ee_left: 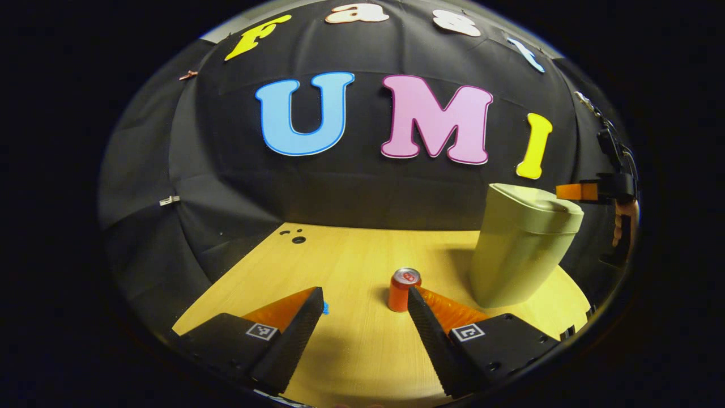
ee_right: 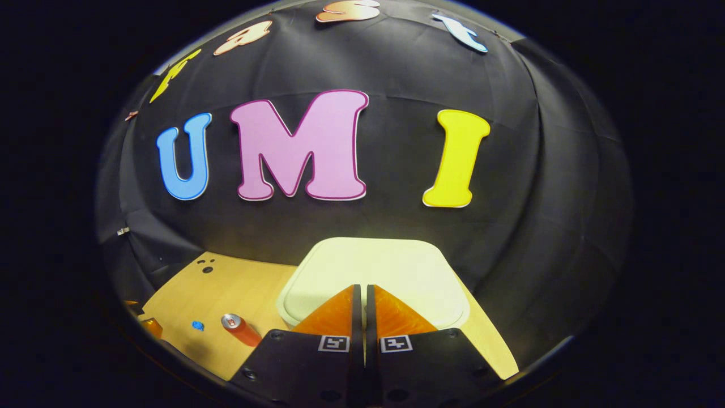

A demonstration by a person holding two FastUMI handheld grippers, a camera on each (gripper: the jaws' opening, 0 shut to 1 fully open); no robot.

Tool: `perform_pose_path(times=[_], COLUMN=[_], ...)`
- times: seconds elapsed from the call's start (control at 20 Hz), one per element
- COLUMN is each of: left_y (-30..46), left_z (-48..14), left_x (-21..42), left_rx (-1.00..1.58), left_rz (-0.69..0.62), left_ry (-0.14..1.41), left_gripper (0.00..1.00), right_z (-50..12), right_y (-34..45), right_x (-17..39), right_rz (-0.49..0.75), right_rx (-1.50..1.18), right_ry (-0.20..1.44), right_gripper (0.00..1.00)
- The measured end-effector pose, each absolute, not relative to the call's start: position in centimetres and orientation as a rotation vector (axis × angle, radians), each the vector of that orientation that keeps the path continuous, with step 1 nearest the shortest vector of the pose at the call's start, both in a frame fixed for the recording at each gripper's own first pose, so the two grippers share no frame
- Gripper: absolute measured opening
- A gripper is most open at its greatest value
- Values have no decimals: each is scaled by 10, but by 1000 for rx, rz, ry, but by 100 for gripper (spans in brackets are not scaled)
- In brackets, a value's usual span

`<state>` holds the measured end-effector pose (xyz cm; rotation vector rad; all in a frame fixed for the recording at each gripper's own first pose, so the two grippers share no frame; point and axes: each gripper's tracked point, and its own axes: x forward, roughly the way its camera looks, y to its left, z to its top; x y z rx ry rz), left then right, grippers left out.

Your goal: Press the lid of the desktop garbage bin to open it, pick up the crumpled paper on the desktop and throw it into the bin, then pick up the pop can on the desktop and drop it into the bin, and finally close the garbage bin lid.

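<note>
Bin first: the pale green plastic desktop garbage bin (ee_left: 524, 249) stands upright toward the right of the light wooden tabletop (ee_left: 351, 351), its flat rounded-rectangle lid (ee_right: 374, 272) down and shut. In the right gripper view the right gripper (ee_right: 362, 292) hovers over the near edge of that lid with its two fingers brought together, only a thin slit between them, and nothing held; whether the tips already touch the lid I cannot tell. Seen from the left gripper view, the same tool sits at the bin's top right edge, with part of a hand behind it.

The lid looks like stiff, smooth plastic, and a push-to-open latch probably wants a short firm press from straight above, since the bin seems light enough to tip or slide under a sideways shove.

The small red aluminium pop can (ee_left: 403, 290) stands upright on the table, just left of the bin and just beyond the left gripper (ee_left: 362, 306), whose fingers are spread wide and empty. I judge the can thin-walled, light and slick, easily dented or toppled; a gentle grip across the middle of its round body should suit it.

The bin's inside is hidden under the lid. A small blue mark (ee_right: 197, 325) on the table is too tiny to identify. I cannot make out any crumpled paper.
</note>
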<state>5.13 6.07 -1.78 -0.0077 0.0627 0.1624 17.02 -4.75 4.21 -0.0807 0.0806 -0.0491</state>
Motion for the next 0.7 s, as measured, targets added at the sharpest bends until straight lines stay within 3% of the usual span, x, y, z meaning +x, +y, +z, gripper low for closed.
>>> perform_pose_path(times=[0.7], left_y=[94], left_z=[-33], left_x=[52], left_rx=[-36], left_rz=[256], left_ry=[103], left_gripper=[95], right_z=[29], right_y=[-51], right_x=[172], right_rz=[-75], right_rx=[-185], right_ry=[123], right_gripper=[5])
